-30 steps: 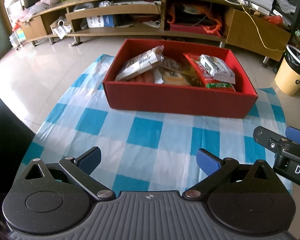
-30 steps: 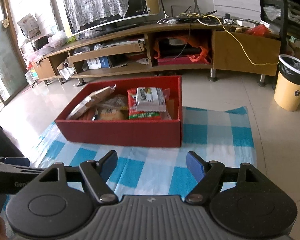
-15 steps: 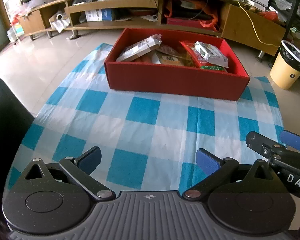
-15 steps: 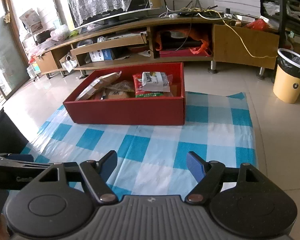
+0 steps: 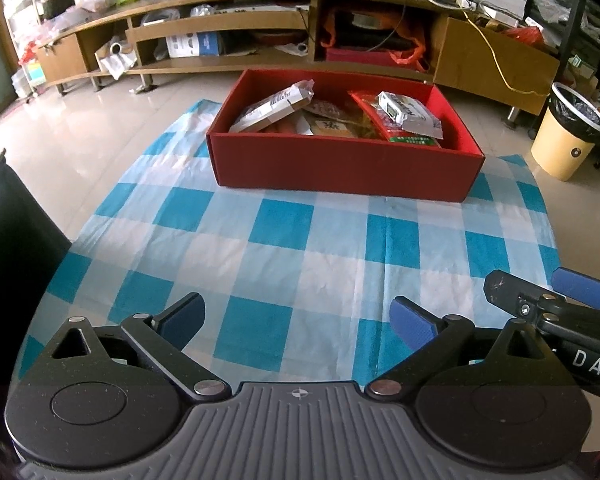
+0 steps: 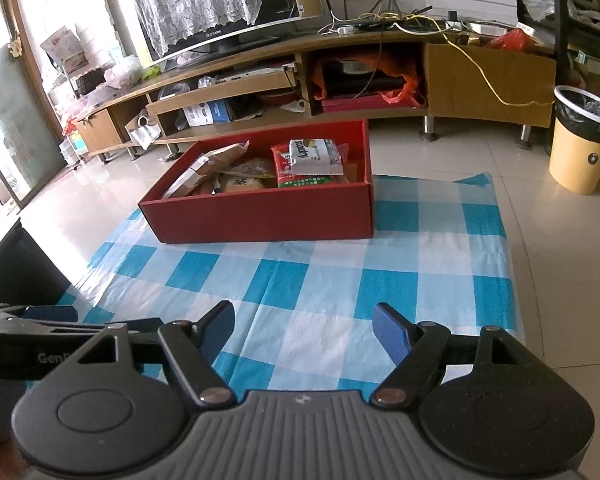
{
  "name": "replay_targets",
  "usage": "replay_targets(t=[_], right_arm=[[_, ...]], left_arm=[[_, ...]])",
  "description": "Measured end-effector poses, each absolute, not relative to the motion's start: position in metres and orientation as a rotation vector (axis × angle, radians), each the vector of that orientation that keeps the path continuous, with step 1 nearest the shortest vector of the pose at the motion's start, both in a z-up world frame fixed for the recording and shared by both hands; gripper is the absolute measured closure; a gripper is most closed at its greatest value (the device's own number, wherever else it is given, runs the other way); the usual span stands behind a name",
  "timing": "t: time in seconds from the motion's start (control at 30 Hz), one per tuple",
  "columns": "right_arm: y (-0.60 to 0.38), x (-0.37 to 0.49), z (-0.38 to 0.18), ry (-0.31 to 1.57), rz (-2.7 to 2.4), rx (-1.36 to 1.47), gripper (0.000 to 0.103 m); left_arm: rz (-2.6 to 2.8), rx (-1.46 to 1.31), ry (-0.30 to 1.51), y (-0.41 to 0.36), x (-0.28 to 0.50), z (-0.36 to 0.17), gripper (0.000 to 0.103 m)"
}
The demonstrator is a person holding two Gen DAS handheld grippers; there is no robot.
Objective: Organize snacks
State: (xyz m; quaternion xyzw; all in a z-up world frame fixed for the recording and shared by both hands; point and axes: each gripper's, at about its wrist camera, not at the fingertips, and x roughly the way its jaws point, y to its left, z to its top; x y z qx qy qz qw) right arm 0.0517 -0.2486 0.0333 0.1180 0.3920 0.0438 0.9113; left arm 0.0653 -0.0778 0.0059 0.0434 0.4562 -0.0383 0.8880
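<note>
Left gripper (image 5: 298, 318): jaws spread, empty, over the checkered cloth (image 5: 300, 240) near its front edge. Right gripper (image 6: 304, 326): jaws spread, empty, touching nothing, apart from the red box (image 6: 260, 216).

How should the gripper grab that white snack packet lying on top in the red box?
Probably by its crimped near edge, coming down from above. The flat white snack packet lies loose on top of the red packet inside the red cardboard box, so its thin edge is free for open jaws, and the box walls block a sideways approach.

Red box (image 5: 344, 164); blue-white check cloth (image 5: 284, 256); yellow bin (image 5: 560, 148) w/ black liner; blue claw pads (image 6: 388, 332)
</note>
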Motion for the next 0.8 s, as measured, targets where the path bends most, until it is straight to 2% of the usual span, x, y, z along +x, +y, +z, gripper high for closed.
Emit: replay_targets(t=[0.8], right_arm=[[-0.2485,0.0526,0.0293,0.823,0.099,0.238,0.028]], left_arm=[[-0.070,0.087,0.949,-0.0764,0.0637,0.0028,0.002]])
